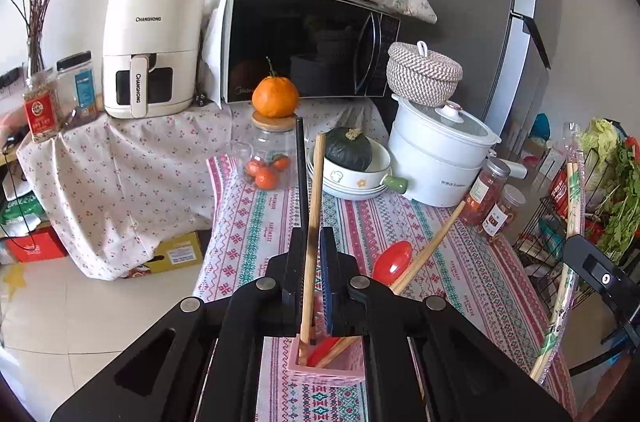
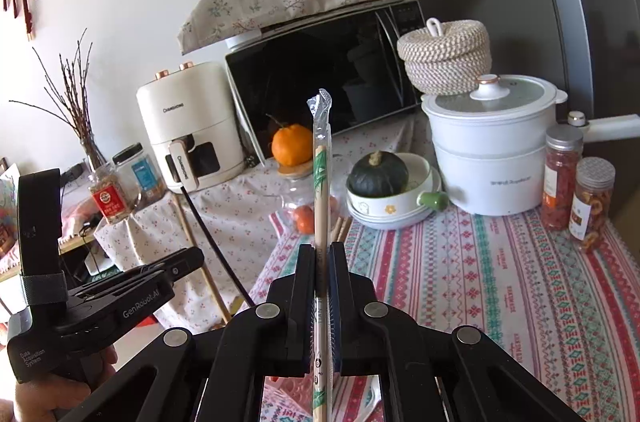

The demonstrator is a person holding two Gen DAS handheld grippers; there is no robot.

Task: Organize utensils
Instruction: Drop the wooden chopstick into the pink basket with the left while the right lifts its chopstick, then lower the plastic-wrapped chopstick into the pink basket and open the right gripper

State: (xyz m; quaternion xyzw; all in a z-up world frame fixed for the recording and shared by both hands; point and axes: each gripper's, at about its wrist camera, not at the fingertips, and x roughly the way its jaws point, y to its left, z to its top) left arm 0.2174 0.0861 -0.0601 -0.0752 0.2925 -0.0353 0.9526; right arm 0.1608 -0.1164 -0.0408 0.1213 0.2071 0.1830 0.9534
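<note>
The wooden chopstick (image 1: pixel 313 222) stands between the left gripper (image 1: pixel 310 242)'s near-closed pads, its lower end already inside the pink holder (image 1: pixel 326 362) near the table's front edge. Best release only once it seats beside the red spoon (image 1: pixel 392 260). The right gripper (image 2: pixel 322 262) clamps wrapped chopsticks (image 2: pixel 321 182), waiting its turn.

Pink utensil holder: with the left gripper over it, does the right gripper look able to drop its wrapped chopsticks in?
Probably not yet. The left gripper, with a wooden chopstick between its jaws, sits directly above the pink holder, crowding the opening; the right gripper holds the wrapped chopsticks off to the side.
</note>
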